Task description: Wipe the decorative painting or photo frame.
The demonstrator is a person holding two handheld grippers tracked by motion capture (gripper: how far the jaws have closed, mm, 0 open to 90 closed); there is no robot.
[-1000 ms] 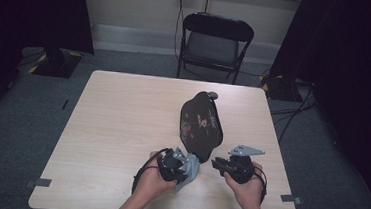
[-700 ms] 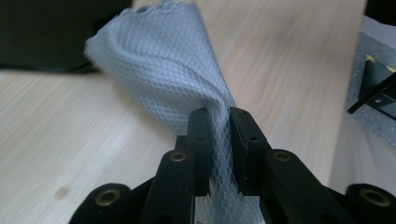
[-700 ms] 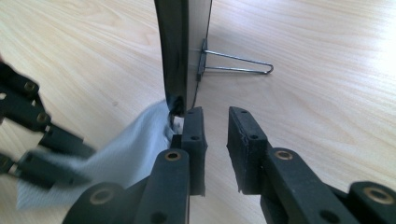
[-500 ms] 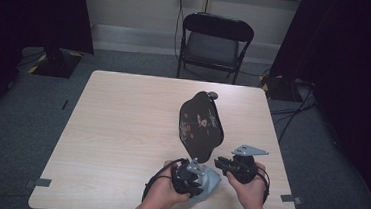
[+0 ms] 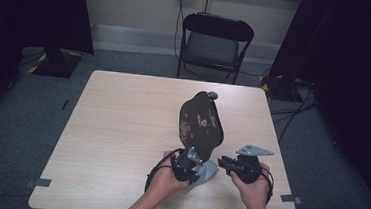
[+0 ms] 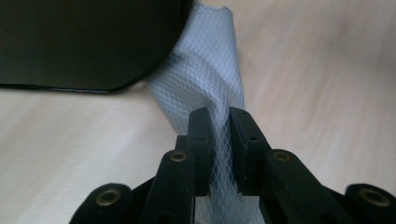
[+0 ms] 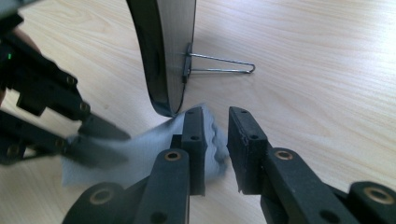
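Left claw clamped on grey mesh cloth beside black mirror; right claw seemingly together, empty.

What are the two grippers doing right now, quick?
Left gripper: closed on the grey mesh cloth.
Right gripper: closed, holding nothing; the cloth's edge lies beside it.

The table has a pale wood-grain top, smooth and matt. The standing mirror has a glossy black lacquered face with a painted floral pattern; its back is plain light wood, propped on a thin wire stand of bright metal. The cloth is pale blue-grey, soft, with a fine diamond weave — matt. The gripper jaws are matt black plastic with brassy rivets.
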